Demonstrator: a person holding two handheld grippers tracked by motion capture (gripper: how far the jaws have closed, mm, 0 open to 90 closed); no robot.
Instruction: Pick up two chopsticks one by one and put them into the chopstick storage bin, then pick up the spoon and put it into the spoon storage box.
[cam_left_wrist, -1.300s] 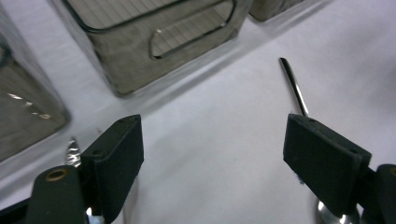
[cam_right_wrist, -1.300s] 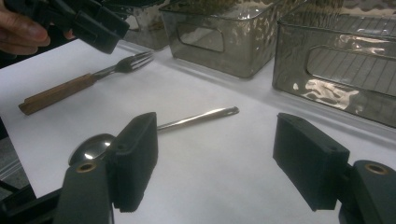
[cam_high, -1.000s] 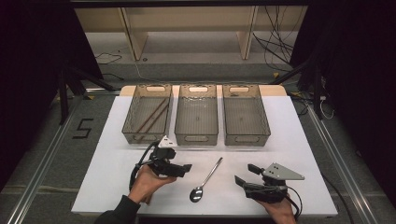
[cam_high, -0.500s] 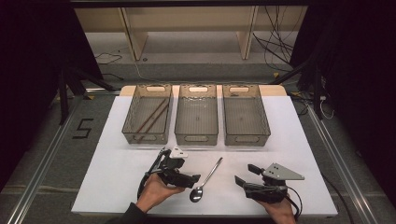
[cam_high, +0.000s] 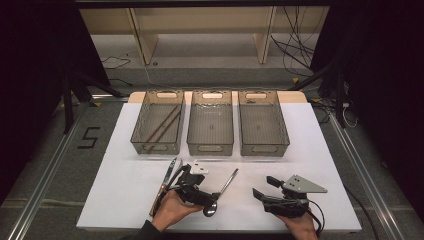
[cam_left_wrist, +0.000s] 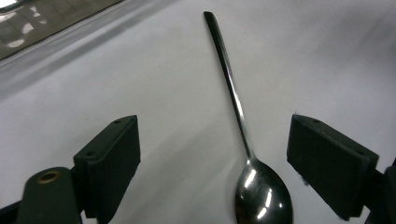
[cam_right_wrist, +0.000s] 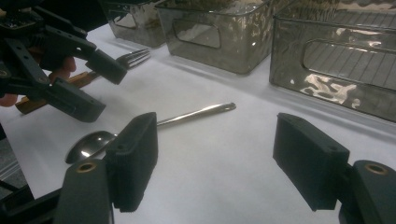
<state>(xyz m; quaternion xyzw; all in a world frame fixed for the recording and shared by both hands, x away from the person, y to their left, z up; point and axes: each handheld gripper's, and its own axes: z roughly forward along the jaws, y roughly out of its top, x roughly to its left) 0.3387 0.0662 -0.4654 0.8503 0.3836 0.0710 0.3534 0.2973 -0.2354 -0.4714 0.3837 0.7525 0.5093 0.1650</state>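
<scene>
White tabletop (cam_high: 125, 200), three ribbed smoky plastic bins (cam_high: 210, 131) along its far edge; chopsticks (cam_high: 162, 124) in the leftmost.
My left claw (cam_left_wrist: 212, 163), matte black pads apart, straddles the polished steel spoon (cam_left_wrist: 254, 186) by its bowl; my right claw (cam_right_wrist: 215, 163) idles open, empty. Wood-handled fork (cam_right_wrist: 93, 70) lies beside. Risk, I judge: slick, thin neck may skid or pivot from my pads.

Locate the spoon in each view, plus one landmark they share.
High view: spoon at bottom centre, its bowl under the left gripper.
Left gripper view: right of centre, bowl at the bottom edge between the open jaws.
Right gripper view: left of centre, handle pointing right.
Shared landmark: the white table cover.
</scene>
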